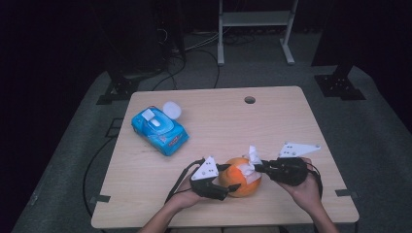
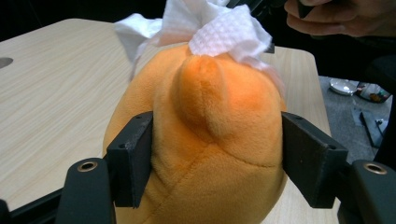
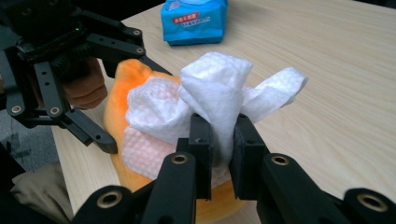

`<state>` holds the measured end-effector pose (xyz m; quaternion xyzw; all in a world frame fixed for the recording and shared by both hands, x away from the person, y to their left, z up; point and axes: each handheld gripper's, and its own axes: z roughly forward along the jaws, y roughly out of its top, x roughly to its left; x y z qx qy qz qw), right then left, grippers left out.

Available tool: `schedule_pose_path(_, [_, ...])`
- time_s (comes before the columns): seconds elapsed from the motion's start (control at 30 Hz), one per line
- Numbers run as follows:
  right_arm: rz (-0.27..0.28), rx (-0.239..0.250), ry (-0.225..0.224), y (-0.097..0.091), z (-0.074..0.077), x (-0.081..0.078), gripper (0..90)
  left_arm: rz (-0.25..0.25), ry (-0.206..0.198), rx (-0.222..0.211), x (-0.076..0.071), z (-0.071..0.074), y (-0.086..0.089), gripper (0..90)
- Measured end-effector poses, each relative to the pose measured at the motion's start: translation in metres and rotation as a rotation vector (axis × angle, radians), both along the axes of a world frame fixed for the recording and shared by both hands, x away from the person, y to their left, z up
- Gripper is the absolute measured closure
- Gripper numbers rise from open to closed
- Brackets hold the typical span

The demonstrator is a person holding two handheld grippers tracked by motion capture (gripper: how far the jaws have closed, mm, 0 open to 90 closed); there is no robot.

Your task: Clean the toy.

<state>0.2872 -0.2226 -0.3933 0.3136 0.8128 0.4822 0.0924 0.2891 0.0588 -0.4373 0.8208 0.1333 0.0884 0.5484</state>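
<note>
An orange plush toy lies near the table's front edge. My left gripper is shut on it; in the left gripper view the toy bulges between the two black pads. My right gripper is shut on a crumpled white wipe and presses it against the toy's top. Seen from the right gripper view, the wipe bunches up out of the closed jaws and spreads over the orange toy, with the left gripper beyond it.
A blue pack of wipes lies at the table's left, its white lid flipped open behind it. A round hole sits near the table's far edge. Bare wood stretches across the middle and right.
</note>
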Motion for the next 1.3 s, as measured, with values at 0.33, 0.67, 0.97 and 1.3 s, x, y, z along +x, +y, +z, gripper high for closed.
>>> schedule_pose_path(0.33, [0.05,-0.006,-0.04,0.025,0.011,-0.006,79.8,0.059,0.041,-0.037,0.007,0.008,0.014,36.6])
schedule_pose_path(0.67, [0.087,0.028,-0.029,0.056,0.014,0.02,79.9,0.136,-0.017,-0.032,0.013,0.022,0.032,38.6])
schedule_pose_path(0.97, [0.095,0.035,0.008,0.066,0.013,0.035,79.8,0.131,0.008,-0.032,0.013,0.016,0.033,35.1])
schedule_pose_path(1.3, [0.131,0.01,0.071,0.047,0.0,0.026,79.6,0.058,0.049,-0.014,0.015,0.011,0.028,20.5])
